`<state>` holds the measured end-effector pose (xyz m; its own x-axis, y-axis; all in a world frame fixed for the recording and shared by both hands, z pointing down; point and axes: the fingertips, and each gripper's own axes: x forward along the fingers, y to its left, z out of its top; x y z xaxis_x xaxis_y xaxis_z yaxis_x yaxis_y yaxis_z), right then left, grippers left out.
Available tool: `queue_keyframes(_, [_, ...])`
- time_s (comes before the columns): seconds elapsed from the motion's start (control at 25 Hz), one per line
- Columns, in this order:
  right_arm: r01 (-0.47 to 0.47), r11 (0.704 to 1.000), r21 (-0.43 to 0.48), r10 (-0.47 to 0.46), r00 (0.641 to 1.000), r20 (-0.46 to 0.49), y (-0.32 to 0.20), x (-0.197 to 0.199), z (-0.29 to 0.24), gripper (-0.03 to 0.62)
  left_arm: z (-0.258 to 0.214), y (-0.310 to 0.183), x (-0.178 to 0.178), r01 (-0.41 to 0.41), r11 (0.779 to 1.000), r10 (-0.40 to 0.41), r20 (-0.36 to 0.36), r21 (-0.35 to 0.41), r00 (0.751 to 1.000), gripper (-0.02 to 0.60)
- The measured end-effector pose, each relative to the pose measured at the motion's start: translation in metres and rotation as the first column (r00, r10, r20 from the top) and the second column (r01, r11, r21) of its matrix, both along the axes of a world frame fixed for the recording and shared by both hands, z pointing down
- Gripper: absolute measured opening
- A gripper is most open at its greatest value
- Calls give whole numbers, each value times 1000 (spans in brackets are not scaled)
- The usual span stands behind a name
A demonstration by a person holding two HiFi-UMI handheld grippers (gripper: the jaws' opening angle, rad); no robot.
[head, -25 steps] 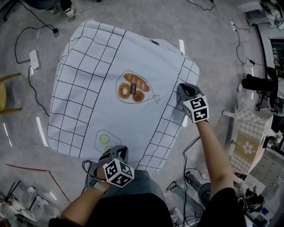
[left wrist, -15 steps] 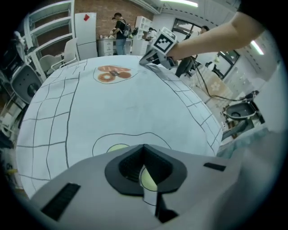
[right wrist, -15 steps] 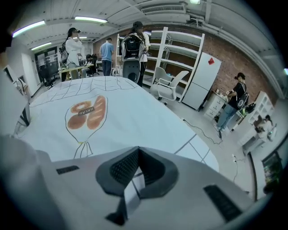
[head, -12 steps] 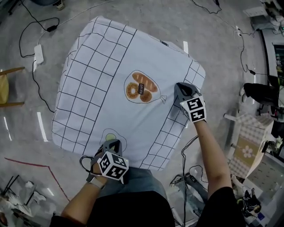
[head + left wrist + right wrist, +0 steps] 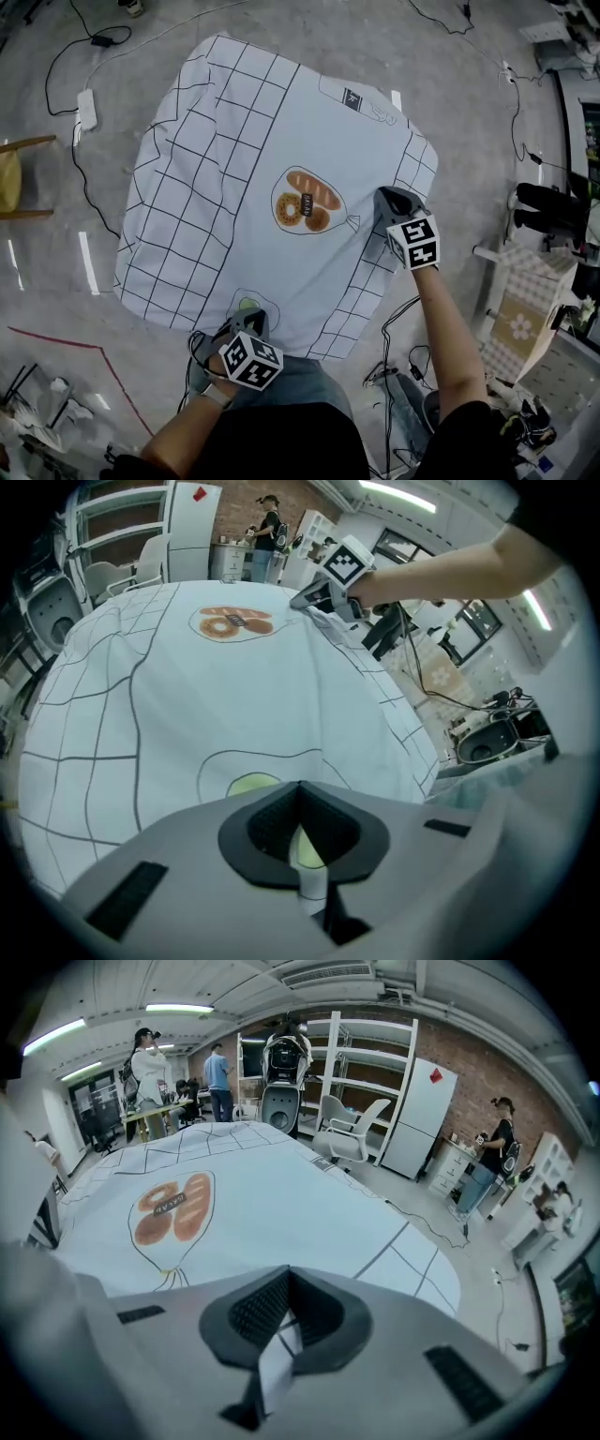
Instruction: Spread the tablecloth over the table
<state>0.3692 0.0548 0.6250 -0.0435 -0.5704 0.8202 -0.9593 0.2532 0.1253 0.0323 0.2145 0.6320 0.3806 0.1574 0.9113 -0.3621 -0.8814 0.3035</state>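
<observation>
Tablecloth [image 5: 234,141] lies spread, left gripper [image 5: 246,319] and right gripper [image 5: 386,196] fingers pinching it.

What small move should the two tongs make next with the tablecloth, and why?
Probably a gentle outward tug. The left tongs and right tongs are each shut on a pinch of the tablecloth, which already lies spread out, yet its grid lines waver at the head view's left, suggesting slack.
</observation>
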Motion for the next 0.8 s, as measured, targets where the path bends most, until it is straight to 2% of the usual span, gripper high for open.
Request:
queue_keyframes(0.12, [-2,1000,21,2,1000,-11,-7,-7,-6,11,-5,-38,-26,68,989,-69,4,129,998,6])
queue_keyframes(0.2, [29,999,44,-28,1000,-11,-18,-21,-12,11,-10,-72,-55,148,961,-153,5,233,988,6])
queue_keyframes(0.28, [71,996,58,-71,997,-6,-32,-40,-14,11,-17,-112,-91,250,909,-267,6,333,964,6])
queue_keyframes(0.4, [134,989,69,-135,991,17,-58,-73,-17,11,-26,-176,-149,373,809,-416,-6,455,909,6])
queue_keyframes(0.44, [149,986,74,-152,988,25,-66,-84,-18,11,-29,-195,-164,406,787,-448,-21,465,894,6])
queue_keyframes(0.52, [168,982,90,-173,984,49,-82,-106,-22,11,-37,-228,-186,473,757,-498,-69,450,864,6])
queue_keyframes(0.56, [173,980,100,-180,982,65,-89,-117,-24,11,-40,-241,-195,502,748,-518,-91,435,851,36])
queue_keyframes(0.6, [176,978,109,-186,979,85,-96,-129,-27,11,-41,-252,-202,523,744,-531,-105,416,840,112])
queue_keyframes(0.64, [182,977,115,-194,975,106,-102,-142,-30,11,-39,-261,-209,534,746,-538,-113,397,835,156])
queue_keyframes(0.72, [206,971,123,-222,965,138,-113,-172,-35,11,-32,-274,-216,533,768,-529,-117,355,840,194])
queue_keyframes(0.8, [234,963,132,-253,955,155,-124,-199,-39,11,-21,-279,-214,530,802,-517,-123,276,847,206])
